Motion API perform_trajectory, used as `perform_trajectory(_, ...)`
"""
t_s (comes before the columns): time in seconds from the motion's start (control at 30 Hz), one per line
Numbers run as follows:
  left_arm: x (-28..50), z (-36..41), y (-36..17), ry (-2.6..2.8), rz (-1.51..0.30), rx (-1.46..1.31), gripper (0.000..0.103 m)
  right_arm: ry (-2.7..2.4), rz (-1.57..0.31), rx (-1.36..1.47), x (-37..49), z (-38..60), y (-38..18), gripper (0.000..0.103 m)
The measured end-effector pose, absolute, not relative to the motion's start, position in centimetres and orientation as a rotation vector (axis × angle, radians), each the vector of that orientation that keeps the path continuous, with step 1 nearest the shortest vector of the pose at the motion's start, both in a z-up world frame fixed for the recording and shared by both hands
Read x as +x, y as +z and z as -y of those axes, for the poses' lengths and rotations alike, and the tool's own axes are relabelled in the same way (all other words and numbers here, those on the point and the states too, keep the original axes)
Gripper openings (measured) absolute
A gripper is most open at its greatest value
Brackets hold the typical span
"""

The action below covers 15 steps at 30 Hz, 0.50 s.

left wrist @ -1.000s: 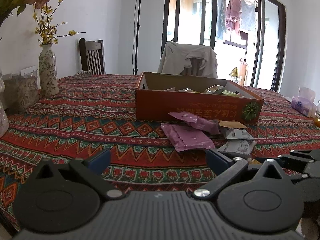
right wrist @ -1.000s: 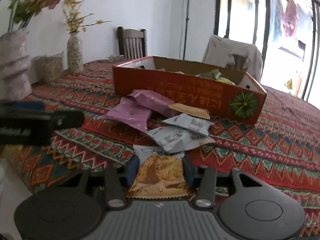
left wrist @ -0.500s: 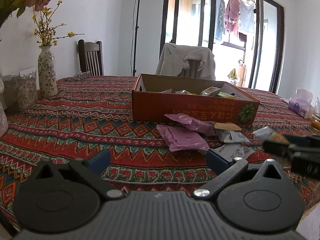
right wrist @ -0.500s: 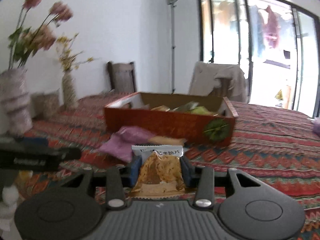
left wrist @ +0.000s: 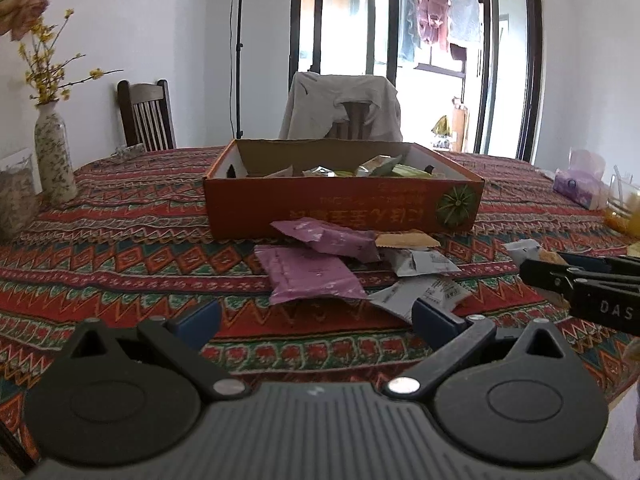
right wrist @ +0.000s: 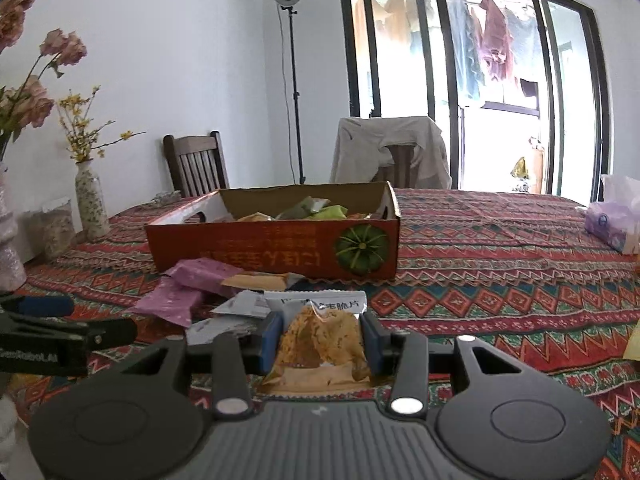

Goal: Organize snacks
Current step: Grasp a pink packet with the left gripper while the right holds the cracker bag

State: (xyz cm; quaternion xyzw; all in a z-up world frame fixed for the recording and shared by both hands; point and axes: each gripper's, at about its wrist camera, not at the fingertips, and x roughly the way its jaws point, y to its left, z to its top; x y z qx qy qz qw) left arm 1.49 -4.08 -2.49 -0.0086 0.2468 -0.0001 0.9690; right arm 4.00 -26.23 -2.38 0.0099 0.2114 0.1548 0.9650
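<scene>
White walls, glass doors, wooden chair, patterned tablecloth

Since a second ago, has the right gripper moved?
Yes. The right gripper, shut on the chip packet, has lifted off the pile: the orange box sits lower in its view.

A desk covered in a red patterned cloth fills the room's foreground. At its far left corner stands a floral vase holding yellow flowers. Behind the desk are a dark wooden chair and a second chair draped with a pale garment. A tissue pack lies at the right edge.
</scene>
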Motion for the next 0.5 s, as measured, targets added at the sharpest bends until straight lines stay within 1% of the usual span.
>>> perform_trajectory(0.23,4.5,4.9,-1.8,0.033,-0.526,-0.020,0.103,0.286,-0.433,0.041,4.6,27.2,-2.8,0.042)
perform_trajectory(0.5,8.6,5.1,-2.2,0.098,-0.610,-0.019,0.103,0.258,-0.441,0.061,5.3,28.2,-3.1,0.042)
